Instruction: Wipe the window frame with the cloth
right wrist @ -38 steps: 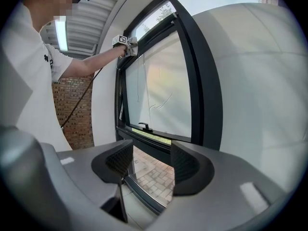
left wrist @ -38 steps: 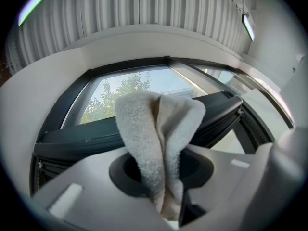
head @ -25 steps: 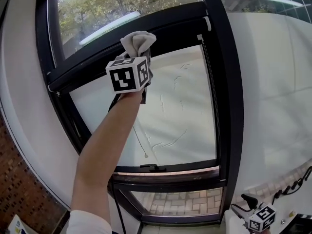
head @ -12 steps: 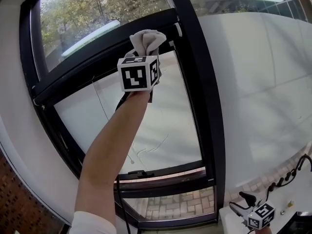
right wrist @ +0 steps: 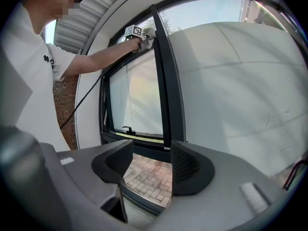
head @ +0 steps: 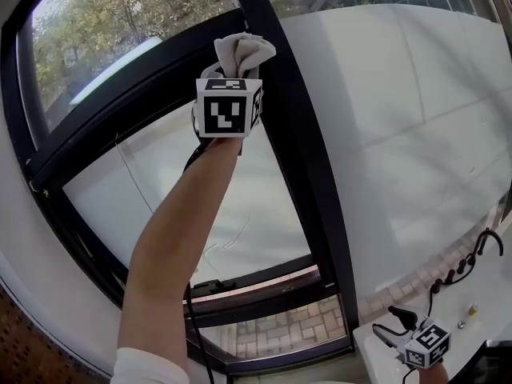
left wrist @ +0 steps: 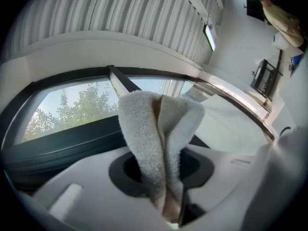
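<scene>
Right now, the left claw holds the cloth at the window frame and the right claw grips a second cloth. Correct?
No: the right gripper view shows the right claw open and empty. The left claw does hold the cloth at the window frame.

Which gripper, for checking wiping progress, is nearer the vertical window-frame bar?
Left. The left gripper holds the cloth high at the vertical bar; right gripper hangs low, right of it.
</scene>
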Demonstrator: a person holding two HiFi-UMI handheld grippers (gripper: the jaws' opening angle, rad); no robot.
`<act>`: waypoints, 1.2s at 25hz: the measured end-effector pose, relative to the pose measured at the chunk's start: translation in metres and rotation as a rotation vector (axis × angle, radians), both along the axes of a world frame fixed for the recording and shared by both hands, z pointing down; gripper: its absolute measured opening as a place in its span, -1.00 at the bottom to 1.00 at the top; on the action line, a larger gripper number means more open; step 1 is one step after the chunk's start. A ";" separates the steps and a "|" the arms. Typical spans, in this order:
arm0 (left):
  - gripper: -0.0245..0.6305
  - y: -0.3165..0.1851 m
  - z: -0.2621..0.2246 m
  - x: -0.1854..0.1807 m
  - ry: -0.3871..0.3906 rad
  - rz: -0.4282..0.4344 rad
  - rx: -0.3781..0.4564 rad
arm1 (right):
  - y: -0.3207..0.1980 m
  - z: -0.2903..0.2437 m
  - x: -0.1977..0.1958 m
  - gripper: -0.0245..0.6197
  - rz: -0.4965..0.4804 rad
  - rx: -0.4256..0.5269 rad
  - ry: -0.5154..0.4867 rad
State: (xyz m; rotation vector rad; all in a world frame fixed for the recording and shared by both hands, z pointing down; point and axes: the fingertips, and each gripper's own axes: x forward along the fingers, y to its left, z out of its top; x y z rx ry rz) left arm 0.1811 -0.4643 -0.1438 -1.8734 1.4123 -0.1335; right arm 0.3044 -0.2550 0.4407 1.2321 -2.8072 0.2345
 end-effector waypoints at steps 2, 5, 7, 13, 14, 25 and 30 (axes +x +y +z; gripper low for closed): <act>-0.50 -0.002 0.001 0.004 -0.010 -0.008 0.010 | 0.002 0.001 0.002 -0.16 0.005 -0.004 -0.002; -0.51 -0.002 0.004 0.007 -0.038 -0.017 0.030 | 0.005 0.003 0.006 -0.16 0.012 -0.009 0.001; -0.50 -0.003 0.007 0.006 -0.071 -0.033 0.049 | 0.005 0.003 0.008 -0.16 0.014 -0.011 0.004; -0.51 -0.004 0.042 0.012 -0.194 -0.045 0.049 | 0.006 0.000 0.005 -0.16 0.006 -0.006 0.013; -0.51 -0.005 0.050 0.014 -0.216 -0.044 0.046 | 0.007 0.000 0.003 -0.16 0.001 -0.005 0.015; -0.51 -0.006 0.149 0.029 -0.404 -0.087 0.039 | 0.013 0.003 -0.002 -0.16 -0.019 -0.020 0.030; -0.51 -0.007 0.192 0.032 -0.455 -0.099 0.045 | 0.014 0.005 -0.003 -0.16 -0.021 -0.022 0.028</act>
